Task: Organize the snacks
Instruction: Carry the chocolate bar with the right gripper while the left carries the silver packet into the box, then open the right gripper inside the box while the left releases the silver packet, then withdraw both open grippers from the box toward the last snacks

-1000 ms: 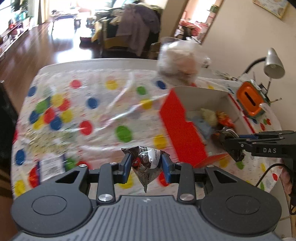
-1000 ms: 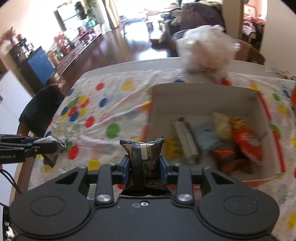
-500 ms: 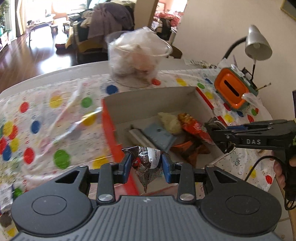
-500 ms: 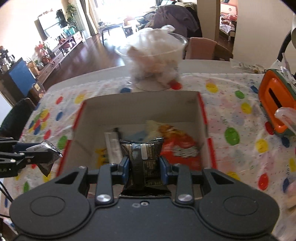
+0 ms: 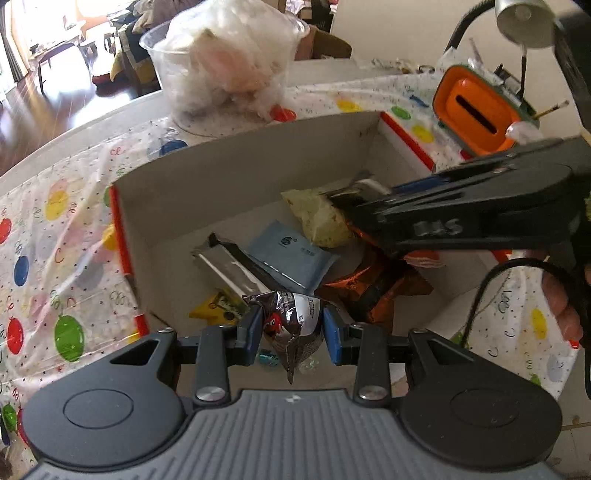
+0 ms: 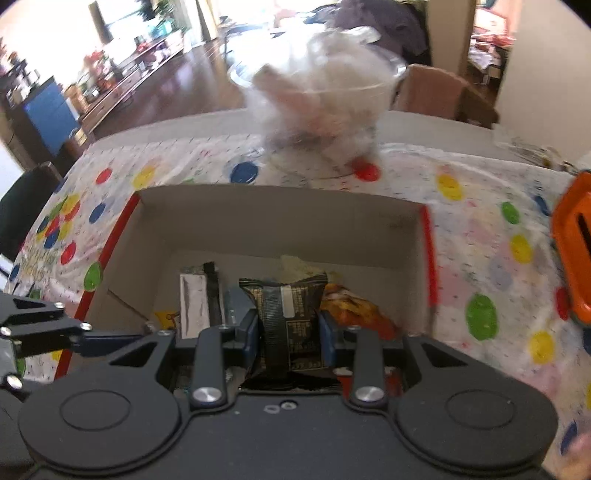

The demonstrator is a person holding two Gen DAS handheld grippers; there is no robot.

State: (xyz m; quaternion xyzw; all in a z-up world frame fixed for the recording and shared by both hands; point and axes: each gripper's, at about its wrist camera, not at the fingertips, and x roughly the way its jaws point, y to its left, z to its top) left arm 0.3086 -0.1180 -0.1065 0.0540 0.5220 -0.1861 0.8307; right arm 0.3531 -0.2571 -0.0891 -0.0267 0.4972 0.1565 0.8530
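An open cardboard box (image 5: 207,184) with red outer sides stands on the dotted tablecloth; it also shows in the right wrist view (image 6: 273,218). Several snack packets lie in it, among them a pale blue one (image 5: 291,254) and an orange one (image 5: 373,284). My left gripper (image 5: 291,330) is shut on a brown candy packet (image 5: 291,325), held over the box's near edge. My right gripper (image 6: 286,326) is shut on a black snack packet (image 6: 286,314), held above the box's inside. The right gripper also shows in the left wrist view (image 5: 480,214), over the box's right side.
A clear plastic tub (image 5: 225,66) stuffed with white bags stands behind the box, also in the right wrist view (image 6: 321,110). An orange container (image 5: 476,110) and a desk lamp (image 5: 524,18) are at the right by the wall. The table's left edge borders a dark chair (image 6: 26,206).
Both grippers have moved forward over the box with their packets still held. The right gripper now reaches further above the box's contents.
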